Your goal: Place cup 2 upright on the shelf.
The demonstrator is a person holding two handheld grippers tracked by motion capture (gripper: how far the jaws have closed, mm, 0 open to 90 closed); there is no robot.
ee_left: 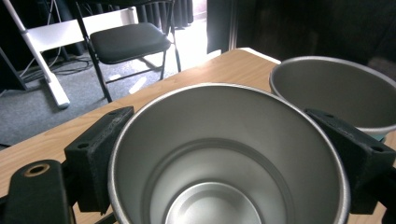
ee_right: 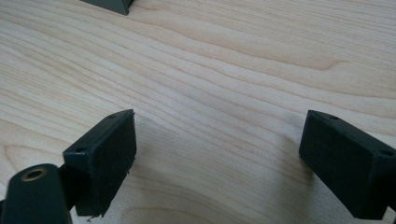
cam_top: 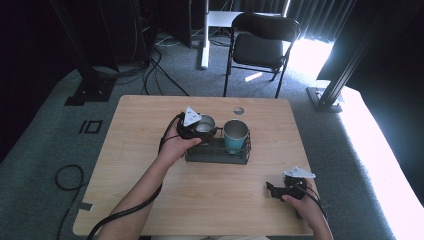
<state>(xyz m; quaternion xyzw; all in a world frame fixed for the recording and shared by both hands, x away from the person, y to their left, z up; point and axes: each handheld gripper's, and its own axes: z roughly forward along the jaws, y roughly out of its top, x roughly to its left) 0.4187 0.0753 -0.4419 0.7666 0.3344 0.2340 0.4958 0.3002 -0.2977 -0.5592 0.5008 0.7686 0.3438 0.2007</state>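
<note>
Steel cup (ee_left: 224, 158) clamped between left gripper (cam_top: 196, 127) jaws over the black rack (cam_top: 217, 152) beside the teal cup (cam_top: 235, 136), apparently mid-placement or mid-removal; right gripper (cam_top: 285, 189) spread and holding nothing, near the table (cam_top: 210, 200) edge.

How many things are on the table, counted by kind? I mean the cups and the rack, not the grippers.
Silver cup: 1
Teal cup: 1
Rack: 1
Total: 3
</note>
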